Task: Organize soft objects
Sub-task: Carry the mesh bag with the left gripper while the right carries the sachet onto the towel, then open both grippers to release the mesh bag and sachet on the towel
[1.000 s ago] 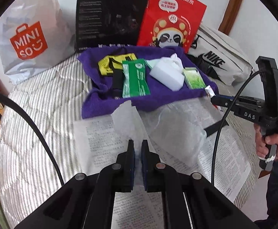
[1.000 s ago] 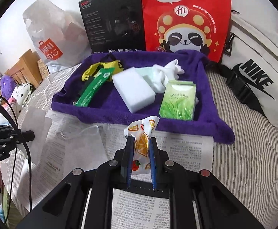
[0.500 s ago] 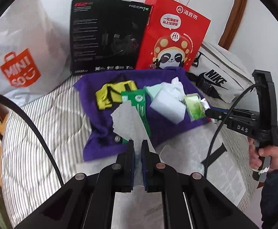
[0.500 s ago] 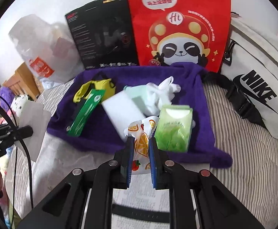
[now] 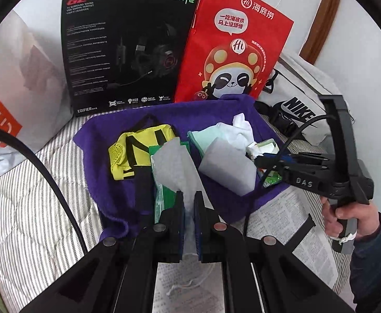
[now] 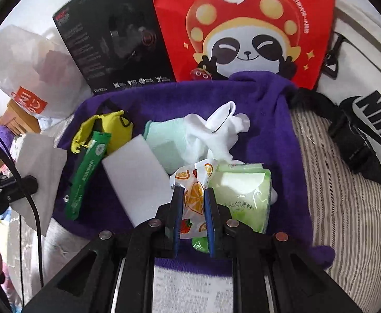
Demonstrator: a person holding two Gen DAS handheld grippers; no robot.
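On purple towel (image 6: 268, 120), two green packets (image 6: 86, 177), one sponge (image 6: 135, 182)

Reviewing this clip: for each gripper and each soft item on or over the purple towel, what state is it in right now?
left gripper: shut on white face mask, held over the towel
right gripper: shut on orange-print packet
purple towel: spread on the bed, rumpled
white sponge block: lying flat
green tissue pack: lying flat
white socks: crumpled
yellow mesh pouch: lying crumpled
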